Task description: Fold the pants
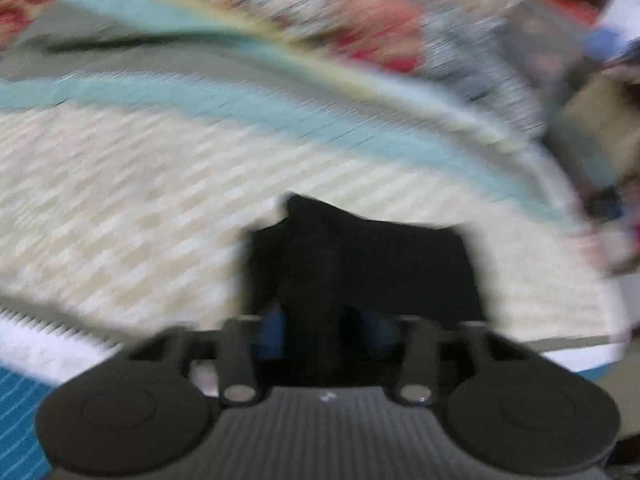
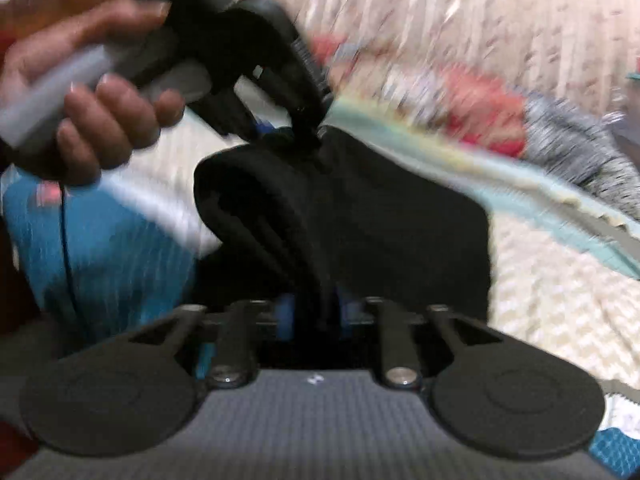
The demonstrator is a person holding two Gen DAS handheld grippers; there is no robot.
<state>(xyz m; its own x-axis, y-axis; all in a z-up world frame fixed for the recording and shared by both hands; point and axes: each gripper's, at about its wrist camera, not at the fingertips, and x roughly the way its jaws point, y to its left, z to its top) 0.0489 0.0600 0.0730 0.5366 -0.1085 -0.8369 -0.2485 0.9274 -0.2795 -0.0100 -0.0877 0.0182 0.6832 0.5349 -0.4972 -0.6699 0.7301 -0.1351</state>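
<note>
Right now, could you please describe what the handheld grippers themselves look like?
Each gripper has a grey ribbed body, two round black discs, black linkage bars with silver pins and blue finger pads. The other gripper has a pale translucent handle and a thin dark cable.

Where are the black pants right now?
The black pants hang bunched between the two grippers over the cream bedspread, with the left gripper at their far edge and the right gripper nearest.

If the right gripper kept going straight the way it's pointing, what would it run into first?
Probably nothing new: the black pants already sit between the blue fingers of the right gripper. Beyond the fabric, the left gripper looks next, though blur hides depth.
</note>
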